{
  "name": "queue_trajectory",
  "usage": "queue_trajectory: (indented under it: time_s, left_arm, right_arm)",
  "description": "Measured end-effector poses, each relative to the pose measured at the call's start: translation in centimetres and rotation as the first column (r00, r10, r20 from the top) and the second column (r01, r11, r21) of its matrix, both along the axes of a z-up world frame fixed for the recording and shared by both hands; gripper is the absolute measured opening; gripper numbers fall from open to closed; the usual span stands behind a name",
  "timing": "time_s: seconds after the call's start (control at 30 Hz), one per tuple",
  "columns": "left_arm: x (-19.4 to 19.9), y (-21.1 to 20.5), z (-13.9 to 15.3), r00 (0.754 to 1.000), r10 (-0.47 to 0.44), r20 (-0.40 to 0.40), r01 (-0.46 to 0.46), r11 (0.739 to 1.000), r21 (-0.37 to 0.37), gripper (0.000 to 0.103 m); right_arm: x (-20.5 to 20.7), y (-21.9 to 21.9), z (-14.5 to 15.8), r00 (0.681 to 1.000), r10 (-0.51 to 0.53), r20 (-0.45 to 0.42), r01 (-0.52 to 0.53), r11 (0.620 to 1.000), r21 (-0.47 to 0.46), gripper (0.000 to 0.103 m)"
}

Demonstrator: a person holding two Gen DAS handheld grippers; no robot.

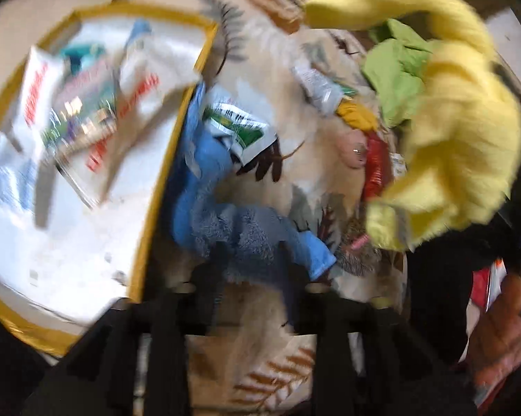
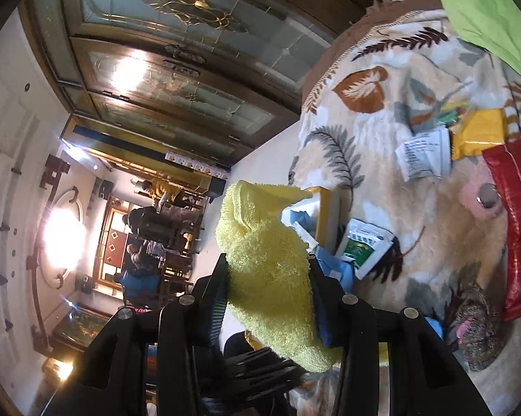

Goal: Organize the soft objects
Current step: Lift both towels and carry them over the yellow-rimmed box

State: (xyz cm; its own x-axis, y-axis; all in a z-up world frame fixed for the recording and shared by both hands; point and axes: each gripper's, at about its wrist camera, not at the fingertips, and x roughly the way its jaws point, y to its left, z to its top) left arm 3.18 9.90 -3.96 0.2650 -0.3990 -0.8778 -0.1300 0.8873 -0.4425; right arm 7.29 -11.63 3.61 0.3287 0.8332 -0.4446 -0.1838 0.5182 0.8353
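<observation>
Right wrist view shows your right gripper (image 2: 269,298) with its jaws clamped on the yellow towel (image 2: 267,277), lifted above the leaf-print blanket (image 2: 382,180). Your left gripper (image 1: 246,277) hangs over the blue towel (image 1: 225,228); its jaws are too blurred to tell. Left of them sits a gold-edged box (image 1: 163,187).

left wrist view motion-blurred, box (image 1: 177,131) contents unreadable, left tongs (image 1: 257,270) smeared

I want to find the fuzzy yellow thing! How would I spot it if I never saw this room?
Look at the big leaf-patterned blanket covered with packets and cloths. Just above its edge, the right gripper is clamped on a fluffy yellow towel. It is the only pale yellow, woolly thing; the green cloth nearby is smooth and the blue towel lies flat.
</observation>
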Motion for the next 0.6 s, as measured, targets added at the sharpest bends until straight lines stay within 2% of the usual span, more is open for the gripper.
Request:
queue_trajectory:
  time_s: [0.07, 0.2, 0.37, 0.4, 0.43, 0.47, 0.6]
  left_arm:
    - [0.5, -0.6, -0.9, 1.0, 0.016, 0.001, -0.016, 1.0, 0.012, 0.06]
    - [1.2, -1.0, -2.1, 0.996, 0.091, 0.007, -0.092, 0.995, 0.029, 0.071]
    - [1.6, -3.0, -2.6, 0.997, 0.07, -0.011, -0.068, 0.991, 0.118, 0.076]
    - [1.4, -3.8, -2.5, 0.999, 0.034, 0.001, -0.033, 0.99, 0.14, 0.073]
    - [1.1, -4.2, -2.4, 1.0, 0.01, 0.007, -0.011, 0.988, 0.157, 0.065]
    - [1.0, -4.4, -2.7, 1.0, -0.004, -0.006, 0.005, 0.984, 0.18, 0.047]
    - [0.6, -3.4, -2.0, 1.0, -0.028, -0.006, 0.028, 0.991, 0.129, 0.036]
  right_arm:
    - [0.0, -0.4, -0.3, 1.0, -0.001, -0.008, 0.001, 1.0, 0.004, 0.042]
    - [-0.2, -1.2, -0.7, 1.0, -0.004, -0.017, 0.004, 1.0, 0.013, 0.042]
    - [0.0, -1.7, -1.1, 1.0, -0.013, -0.028, 0.014, 1.0, 0.023, 0.042]
    - [0.0, -1.9, -1.2, 0.999, -0.016, -0.029, 0.017, 1.0, 0.023, 0.042]
    - [0.0, -2.0, -1.3, 0.999, -0.018, -0.03, 0.019, 1.0, 0.023, 0.042]
    - [0.0, -2.1, -1.4, 0.999, -0.021, -0.032, 0.021, 0.999, 0.024, 0.042]
    - [0.1, -2.8, -1.4, 0.999, -0.035, -0.039, 0.037, 0.998, 0.043, 0.042]
